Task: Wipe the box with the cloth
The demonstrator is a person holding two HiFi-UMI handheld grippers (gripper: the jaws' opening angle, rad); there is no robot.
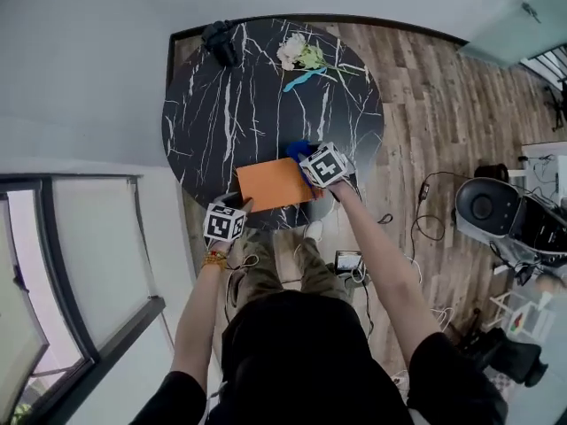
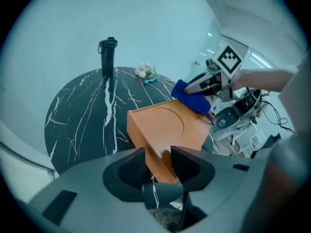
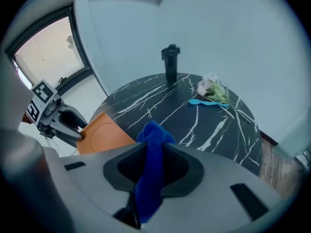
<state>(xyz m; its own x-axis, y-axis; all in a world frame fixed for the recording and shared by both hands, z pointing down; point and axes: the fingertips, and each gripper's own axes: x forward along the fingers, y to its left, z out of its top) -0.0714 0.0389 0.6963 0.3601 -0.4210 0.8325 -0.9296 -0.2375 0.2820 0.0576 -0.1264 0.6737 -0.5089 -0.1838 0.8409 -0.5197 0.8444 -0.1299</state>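
Box (image 1: 273, 184): orange, on table (image 1: 213, 122), corner pinched in left gripper (image 2: 158, 152) jaws.
Cloth (image 3: 150, 174): blue, clamped in right gripper (image 3: 154, 147) jaws.

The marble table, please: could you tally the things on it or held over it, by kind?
Box: 1
Cloth: 1
Black bottle: 1
Flower bunch: 1
Light-blue strip: 1
Total: 5

Left tongs (image 2: 158, 152) gripping box (image 2: 165, 123), right tongs (image 3: 154, 148) gripping cloth (image 3: 148, 188), arms (image 1: 383, 259) outstretched
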